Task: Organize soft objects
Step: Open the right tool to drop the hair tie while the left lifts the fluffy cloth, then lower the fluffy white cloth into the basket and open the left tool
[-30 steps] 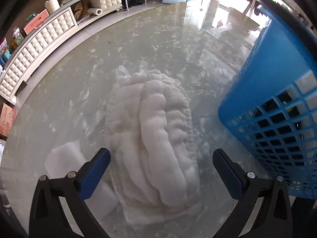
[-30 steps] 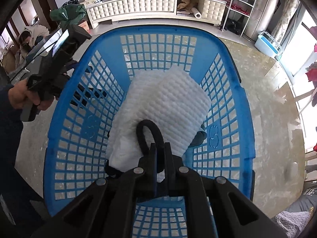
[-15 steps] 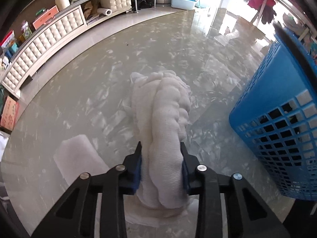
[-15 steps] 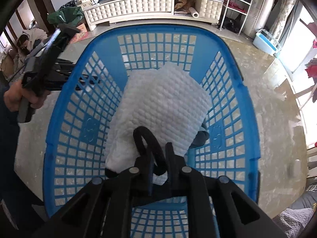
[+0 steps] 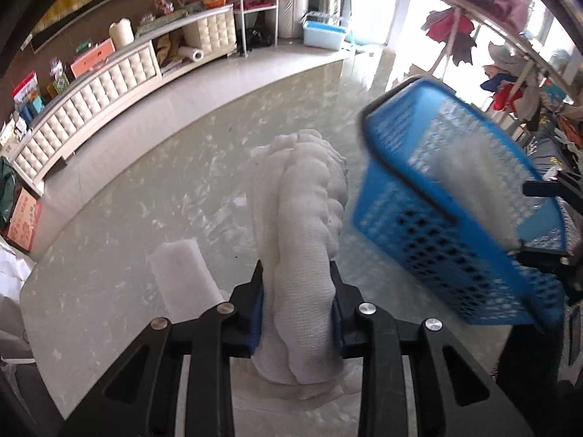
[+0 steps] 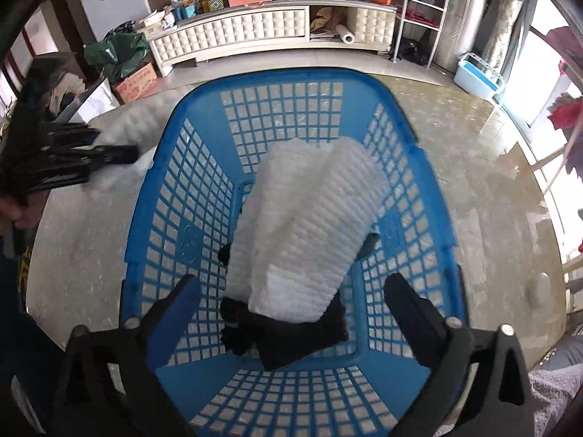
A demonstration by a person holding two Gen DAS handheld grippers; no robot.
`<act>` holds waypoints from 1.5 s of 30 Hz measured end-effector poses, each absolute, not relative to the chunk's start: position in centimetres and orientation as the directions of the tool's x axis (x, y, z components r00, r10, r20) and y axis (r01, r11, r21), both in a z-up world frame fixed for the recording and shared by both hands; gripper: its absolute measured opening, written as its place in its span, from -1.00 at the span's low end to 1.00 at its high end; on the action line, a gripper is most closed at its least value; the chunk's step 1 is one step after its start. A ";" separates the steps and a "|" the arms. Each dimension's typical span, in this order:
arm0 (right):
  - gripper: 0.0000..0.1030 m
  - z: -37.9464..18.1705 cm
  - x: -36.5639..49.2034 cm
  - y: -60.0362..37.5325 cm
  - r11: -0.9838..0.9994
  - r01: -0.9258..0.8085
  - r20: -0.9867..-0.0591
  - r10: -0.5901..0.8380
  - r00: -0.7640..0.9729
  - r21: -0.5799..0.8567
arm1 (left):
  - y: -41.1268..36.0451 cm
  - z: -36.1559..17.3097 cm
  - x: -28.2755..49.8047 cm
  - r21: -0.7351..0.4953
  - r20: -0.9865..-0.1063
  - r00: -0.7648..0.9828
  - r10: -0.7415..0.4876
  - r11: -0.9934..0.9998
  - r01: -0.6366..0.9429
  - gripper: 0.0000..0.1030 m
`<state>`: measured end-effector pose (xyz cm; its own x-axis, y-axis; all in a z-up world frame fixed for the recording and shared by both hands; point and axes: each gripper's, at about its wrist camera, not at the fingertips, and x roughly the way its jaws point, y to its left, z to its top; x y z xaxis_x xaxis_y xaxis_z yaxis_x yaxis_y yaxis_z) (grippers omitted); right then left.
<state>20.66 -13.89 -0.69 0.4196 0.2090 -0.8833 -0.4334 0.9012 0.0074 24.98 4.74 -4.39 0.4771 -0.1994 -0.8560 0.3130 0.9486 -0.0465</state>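
My left gripper (image 5: 297,287) is shut on a bunched white cloth (image 5: 304,233) and holds it above the glossy table (image 5: 120,225). A blue plastic basket (image 5: 452,225) is to its right, blurred. In the right wrist view my right gripper (image 6: 291,295) is open above the basket (image 6: 189,225). Inside the basket lie a white quilted towel (image 6: 309,218) and a dark cloth (image 6: 291,335) under it. The left gripper (image 6: 69,160) shows blurred at the left, beside the basket.
A flat white folded pad (image 5: 182,276) lies on the table left of the held cloth. A tufted white cabinet (image 5: 94,102) with clutter stands behind. A light blue bin (image 5: 324,34) sits on the floor far back. Clothes hang at the right (image 5: 503,83).
My left gripper closed on the white cloth and lifted it. My right gripper let go of the black loop and opened. The basket shifted in the left view.
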 end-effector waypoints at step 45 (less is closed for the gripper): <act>0.99 0.0 18.2 -21.3 0.916 -0.395 -0.827 0.277 0.490 0.072 | -12.2 -0.6 24.4 0.047 -0.864 0.426 -0.268 0.800 0.598 -0.48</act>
<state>18.19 -21.34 -0.04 0.4898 0.2767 -0.8268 -0.3952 0.9157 0.0724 24.38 -12.24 -0.59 0.4265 -0.2681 -0.8638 0.5981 0.8000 0.0470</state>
